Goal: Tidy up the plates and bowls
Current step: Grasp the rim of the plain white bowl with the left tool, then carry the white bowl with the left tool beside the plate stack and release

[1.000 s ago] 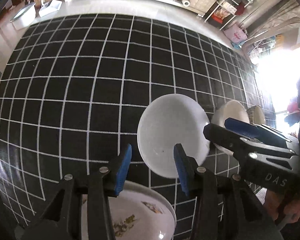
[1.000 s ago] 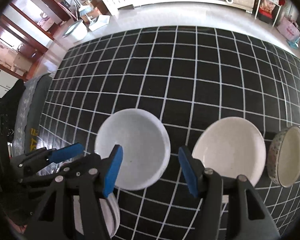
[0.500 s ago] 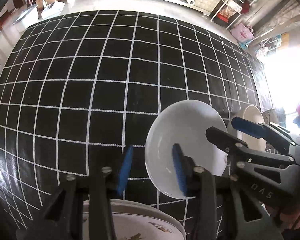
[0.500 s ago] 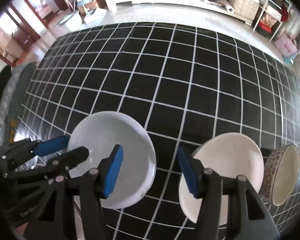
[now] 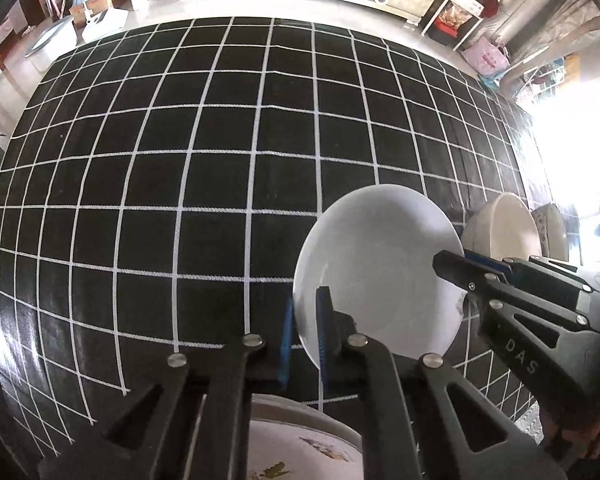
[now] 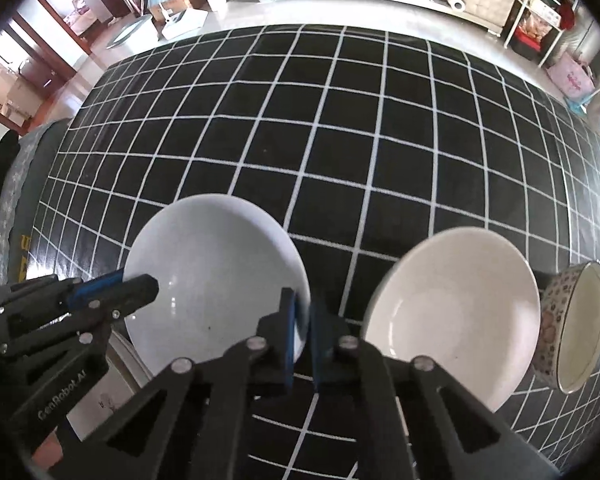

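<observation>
Two pairs of tongs grip one white bowl (image 5: 380, 272) from opposite sides above a table (image 5: 180, 140) covered in black cloth with a white grid. The left tongs (image 5: 302, 332) are closed to a narrow gap on the bowl's left rim, one blue pad inside and one outside. The right tongs (image 6: 300, 336) pinch the bowl's right rim in the same way, nearly closed on the thin wall. In the left wrist view the right tongs enter from the right edge and reach over the bowl's far rim; in the right wrist view the left tongs come in from the left. The bowl sits tilted, its hollow facing the cameras. Just right of it lies a cream bowl (image 6: 456, 312), and beyond that, touching it, a patterned bowl (image 6: 576, 328) tipped on its side. Under the left tongs, at the near table edge, a floral plate (image 5: 300, 456) shows partly.
</observation>
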A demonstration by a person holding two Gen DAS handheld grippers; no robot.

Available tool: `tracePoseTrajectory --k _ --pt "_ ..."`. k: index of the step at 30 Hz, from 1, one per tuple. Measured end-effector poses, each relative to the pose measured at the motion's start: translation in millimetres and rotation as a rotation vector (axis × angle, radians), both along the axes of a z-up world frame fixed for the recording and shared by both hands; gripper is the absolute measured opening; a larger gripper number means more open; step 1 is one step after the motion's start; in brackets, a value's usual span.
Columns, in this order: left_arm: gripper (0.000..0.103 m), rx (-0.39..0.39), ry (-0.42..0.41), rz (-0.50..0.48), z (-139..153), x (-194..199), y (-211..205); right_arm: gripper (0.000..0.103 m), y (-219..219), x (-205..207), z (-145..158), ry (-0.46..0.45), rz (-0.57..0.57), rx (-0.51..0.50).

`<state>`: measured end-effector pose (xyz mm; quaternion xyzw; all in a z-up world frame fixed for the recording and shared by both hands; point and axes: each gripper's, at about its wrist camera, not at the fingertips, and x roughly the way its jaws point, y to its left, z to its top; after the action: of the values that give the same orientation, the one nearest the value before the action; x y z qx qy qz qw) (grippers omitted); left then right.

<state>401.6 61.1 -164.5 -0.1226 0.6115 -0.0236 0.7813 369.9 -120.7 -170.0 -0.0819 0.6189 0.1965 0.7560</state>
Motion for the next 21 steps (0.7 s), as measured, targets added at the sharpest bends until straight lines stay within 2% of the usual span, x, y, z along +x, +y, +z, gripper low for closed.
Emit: tracePoseTrajectory --k 17,21 --pt "0.009 -0.001 0.033 -0.048 2 -30 -34 0.009 -41 -48 3 0.022 -0.044 0.004" --pt "0.009 0.023 0.031 -0.079 2 -39 -43 0.009 -53 -60 3 0.024 -0.060 0.008"
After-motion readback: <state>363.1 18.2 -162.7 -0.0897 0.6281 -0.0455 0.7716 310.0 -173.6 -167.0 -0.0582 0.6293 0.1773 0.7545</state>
